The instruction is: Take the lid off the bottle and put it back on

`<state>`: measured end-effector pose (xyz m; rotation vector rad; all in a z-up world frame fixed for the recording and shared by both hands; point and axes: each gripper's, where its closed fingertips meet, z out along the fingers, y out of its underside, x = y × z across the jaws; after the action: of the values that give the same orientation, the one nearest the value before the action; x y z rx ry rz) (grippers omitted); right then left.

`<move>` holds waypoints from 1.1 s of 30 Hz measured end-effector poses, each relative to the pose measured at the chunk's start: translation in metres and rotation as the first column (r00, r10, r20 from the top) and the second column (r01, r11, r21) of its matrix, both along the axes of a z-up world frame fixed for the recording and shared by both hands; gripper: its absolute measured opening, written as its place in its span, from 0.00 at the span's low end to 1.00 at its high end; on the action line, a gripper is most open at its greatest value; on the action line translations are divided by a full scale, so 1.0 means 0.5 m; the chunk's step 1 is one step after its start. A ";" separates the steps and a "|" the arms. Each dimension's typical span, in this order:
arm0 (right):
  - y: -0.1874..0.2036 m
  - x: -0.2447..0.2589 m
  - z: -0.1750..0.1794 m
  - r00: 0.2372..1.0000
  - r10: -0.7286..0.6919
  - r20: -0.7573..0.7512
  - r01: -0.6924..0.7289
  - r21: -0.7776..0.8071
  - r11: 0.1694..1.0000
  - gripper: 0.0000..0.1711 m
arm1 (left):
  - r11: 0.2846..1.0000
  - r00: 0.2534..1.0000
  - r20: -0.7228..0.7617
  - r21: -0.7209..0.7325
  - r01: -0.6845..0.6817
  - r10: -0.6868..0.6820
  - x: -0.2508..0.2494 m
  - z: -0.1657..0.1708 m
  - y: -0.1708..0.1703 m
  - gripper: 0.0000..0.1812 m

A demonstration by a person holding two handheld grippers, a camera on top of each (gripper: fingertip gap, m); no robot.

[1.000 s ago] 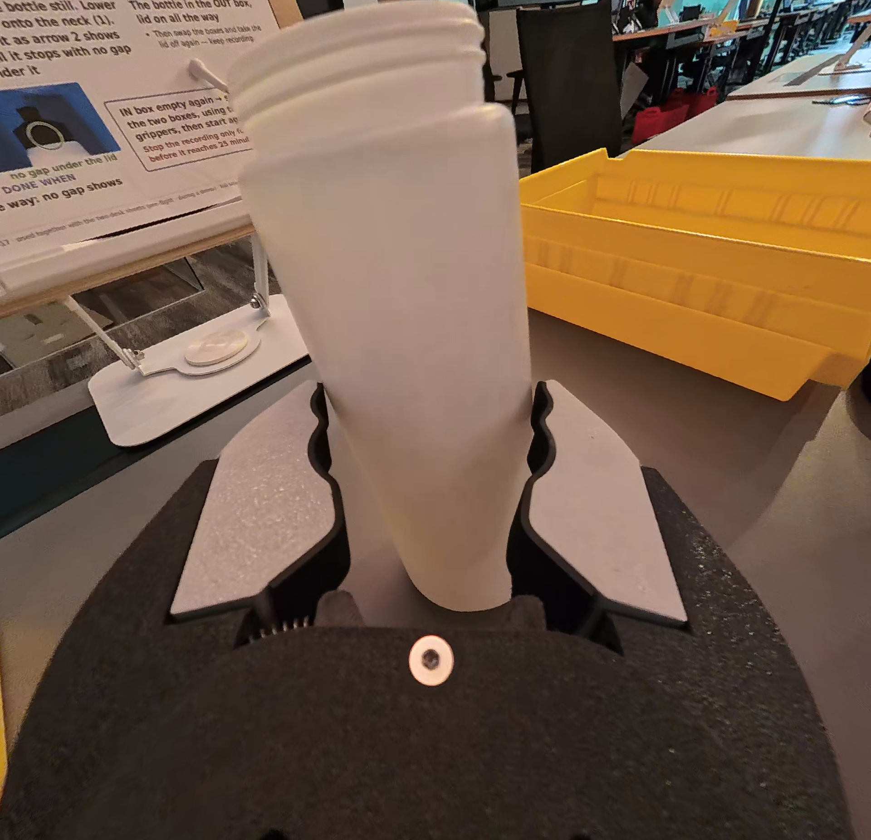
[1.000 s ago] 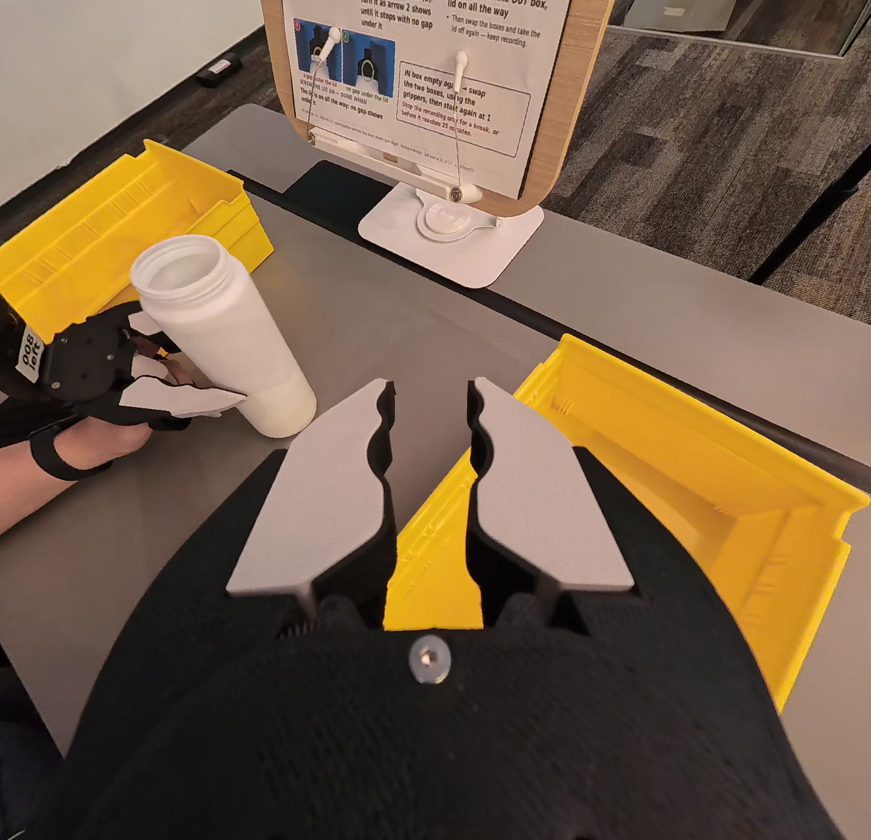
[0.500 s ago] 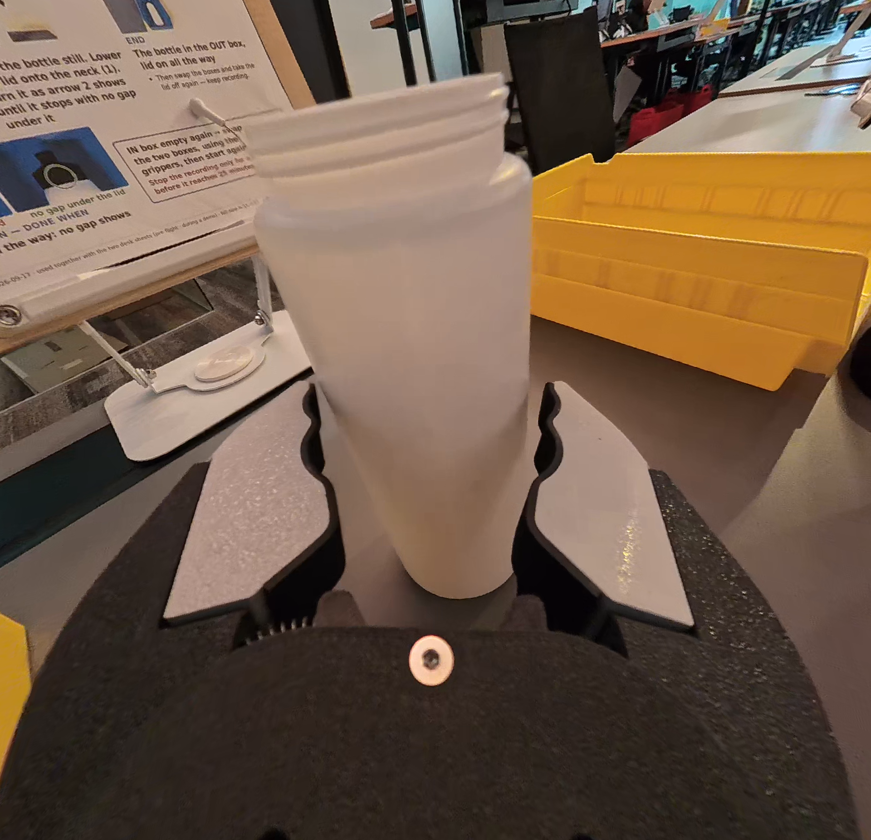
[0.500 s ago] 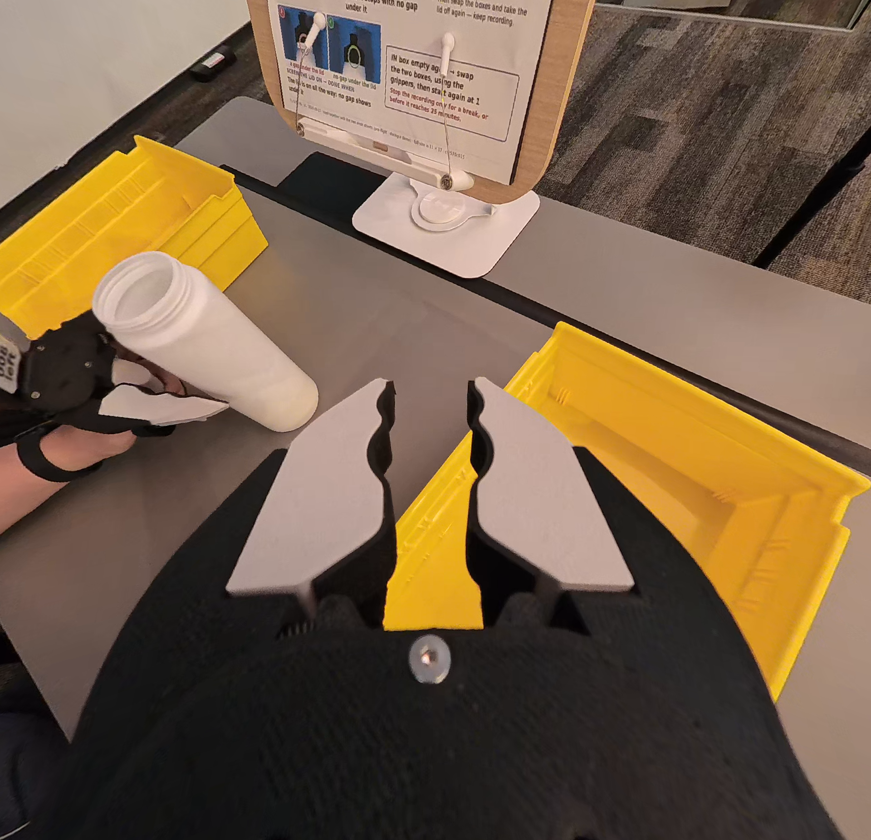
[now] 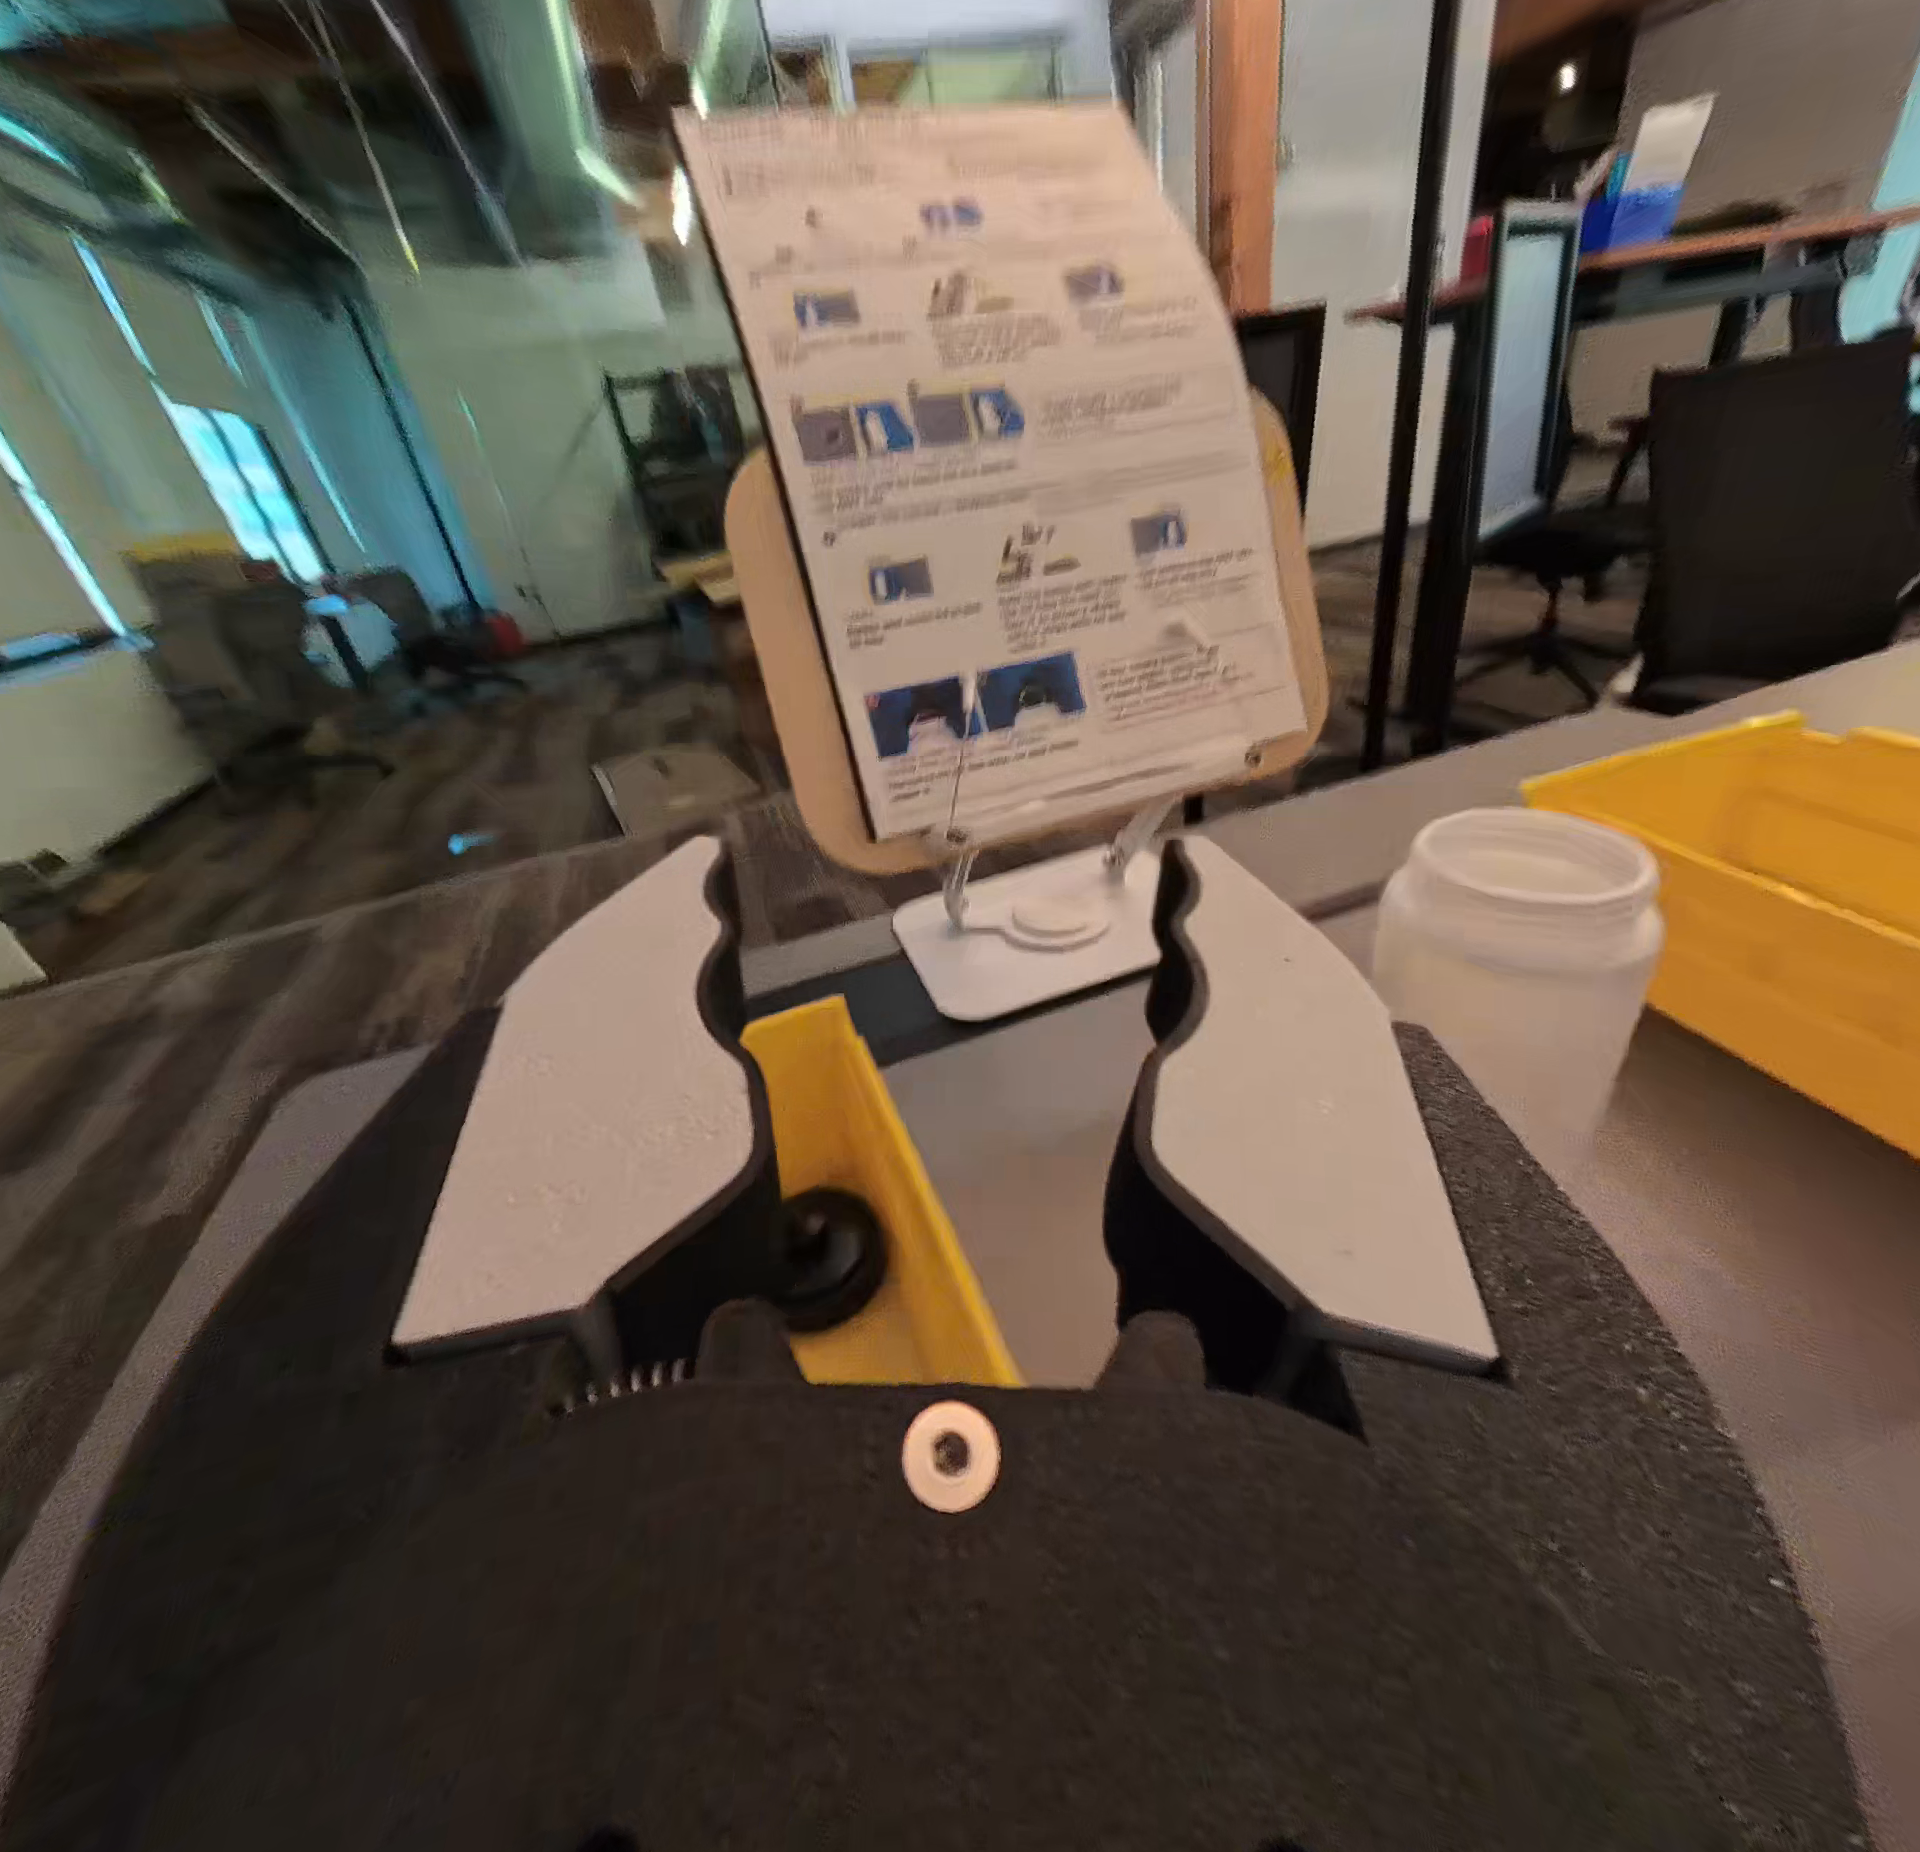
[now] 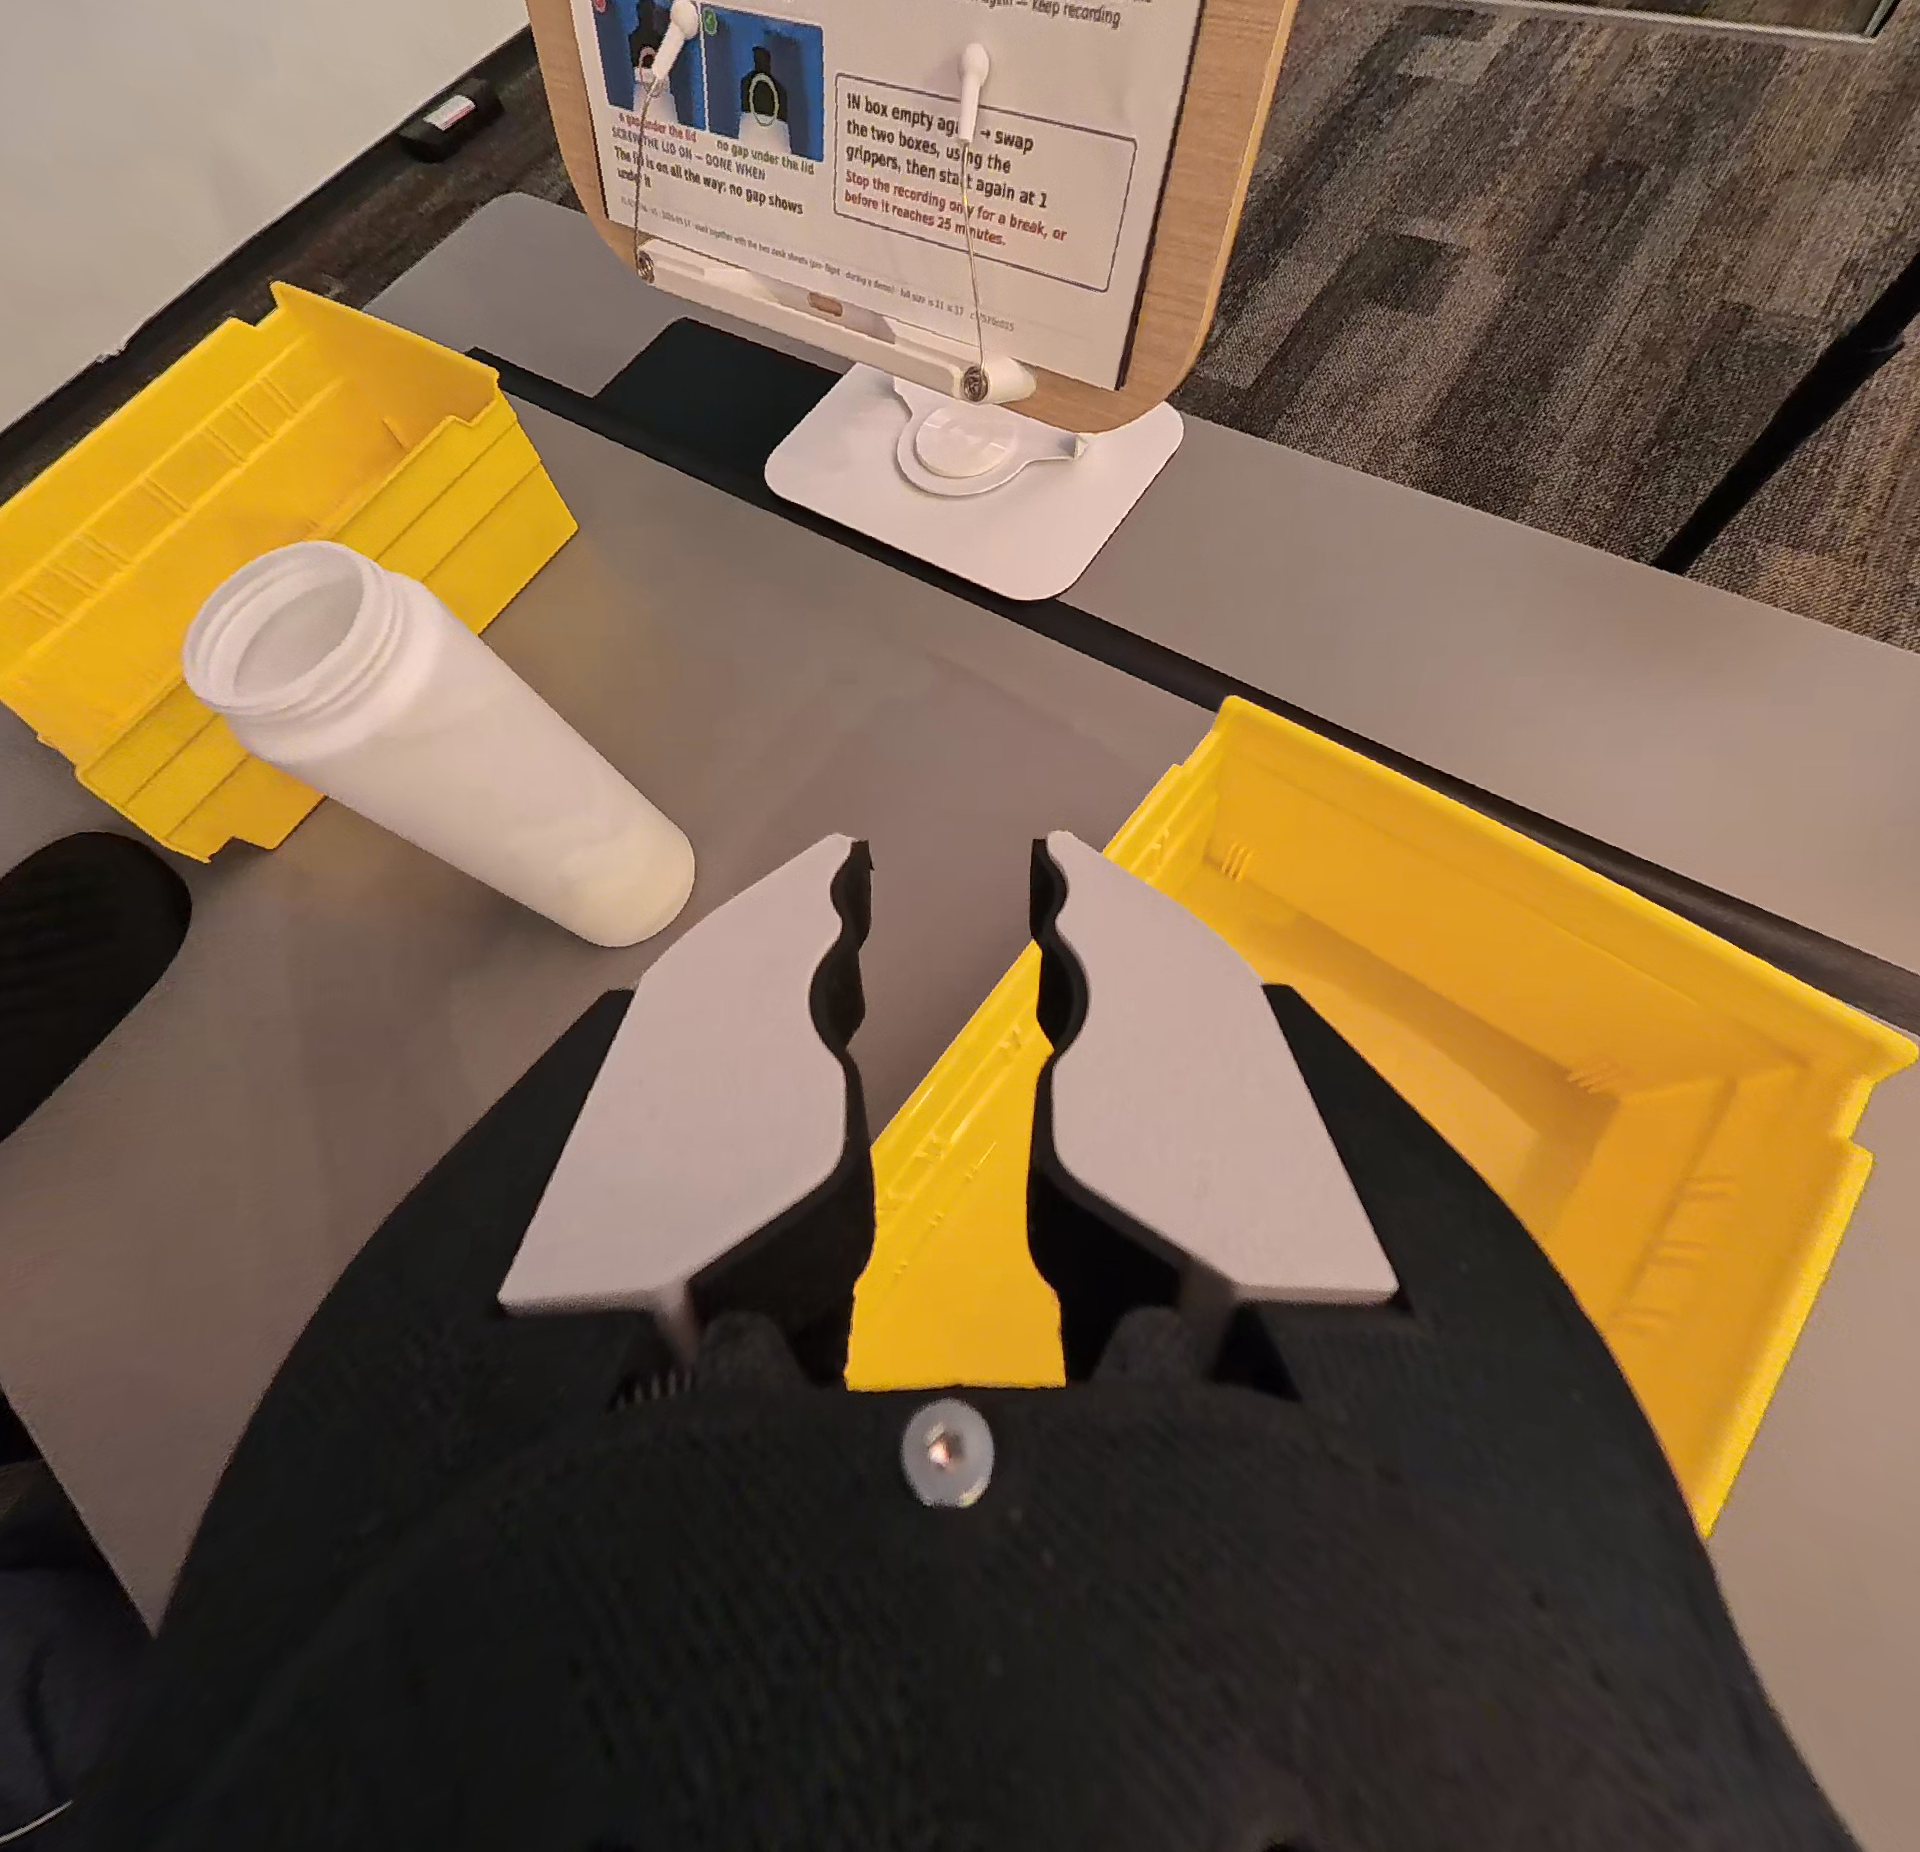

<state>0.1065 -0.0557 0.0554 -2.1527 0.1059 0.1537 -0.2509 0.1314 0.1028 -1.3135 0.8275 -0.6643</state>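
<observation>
The white bottle [image 6: 416, 742] stands upright on the grey table with its threaded mouth open and no lid on it. It also shows in the left wrist view [image 5: 1507, 971], to the right of my left gripper. My left gripper [image 5: 945, 898] is open and empty, apart from the bottle, over the corner of a yellow bin [image 5: 862, 1127]. A small round black thing [image 5: 826, 1262] lies in that bin, partly hidden by my left finger. My right gripper [image 6: 951, 857] is empty with a narrow gap between its jaws, to the right of the bottle's base.
A stack of yellow bins [image 6: 260, 514] stands left of the bottle, and another yellow bin [image 6: 1455, 1023] lies under and right of my right gripper. An instruction board on a white stand [image 6: 977, 472] is at the table's far edge. The left view is blurred. The gap from one gripper's tips to the other's is roughly 40 cm.
My left gripper has let go of the bottle, drawn back and swung left. The bottle now stands free on the table. My right gripper has barely moved.
</observation>
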 end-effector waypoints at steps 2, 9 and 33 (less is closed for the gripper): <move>0.001 -0.003 -0.004 1.000 0.001 0.010 -0.001 -0.012 1.000 0.18 | 0.994 0.997 -0.056 -0.099 0.047 -0.053 -0.017 -0.026 0.060 0.41; 0.004 -0.007 -0.028 0.999 0.004 0.034 -0.002 -0.075 0.997 0.18 | 0.888 0.897 -0.343 -0.448 0.104 -0.279 0.003 -0.282 0.202 0.43; -0.011 0.039 -0.010 0.999 -0.050 0.005 0.050 -0.019 0.999 0.17 | 0.904 0.642 -0.714 -0.421 -0.075 -0.279 0.051 -0.525 0.294 0.37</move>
<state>0.1258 -0.0610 0.0503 -2.1673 0.1590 0.1193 -0.2255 0.2784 -0.1596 -2.0118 1.5262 -0.3494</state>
